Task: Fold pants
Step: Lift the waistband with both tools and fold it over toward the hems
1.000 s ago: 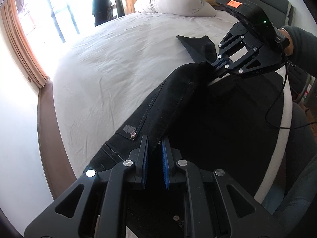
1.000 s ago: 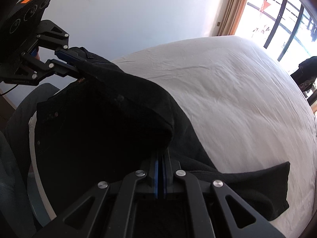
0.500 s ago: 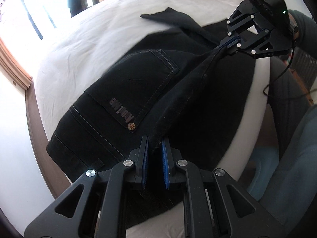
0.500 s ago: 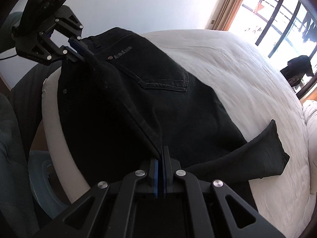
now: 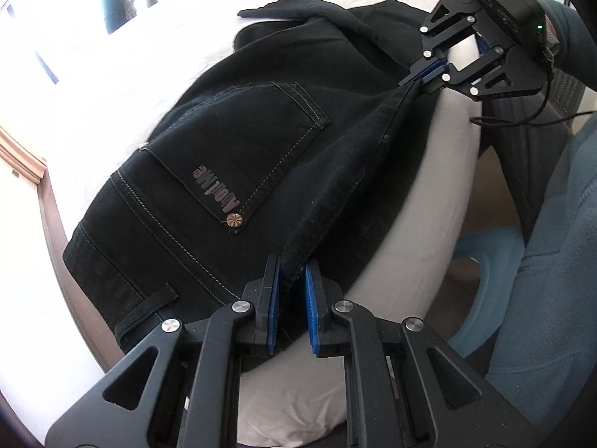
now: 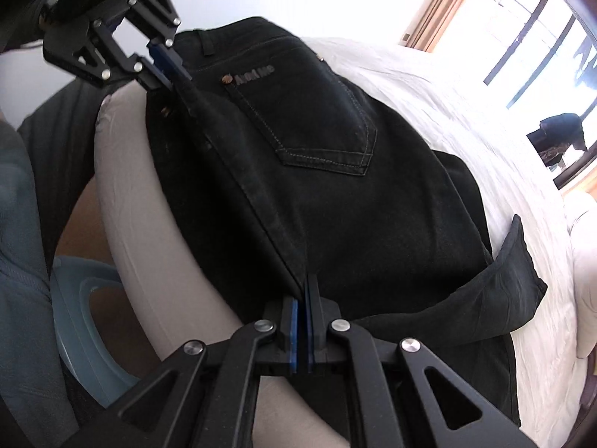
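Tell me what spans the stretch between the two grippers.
A taut folded edge of the black denim pants runs from the left gripper to the right gripper; both wrist views show it.

The pants [image 6: 335, 194] run out past the bottom edge, and overexposure hides the window [image 6: 530, 37] view.

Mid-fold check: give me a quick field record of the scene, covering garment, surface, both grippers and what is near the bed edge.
garment: black pants, back pocket facing up, lying folded near the bed edge
surface: bed with white sheet
left gripper: shut on the folded edge of the pants
right gripper: shut on the same folded edge, further along
fabric between grippers: pulled into a straight ridge, raised a little off the layer below
loose part: one pant leg end sticks out sideways on the sheet
beside bed: light blue stool, partly hidden
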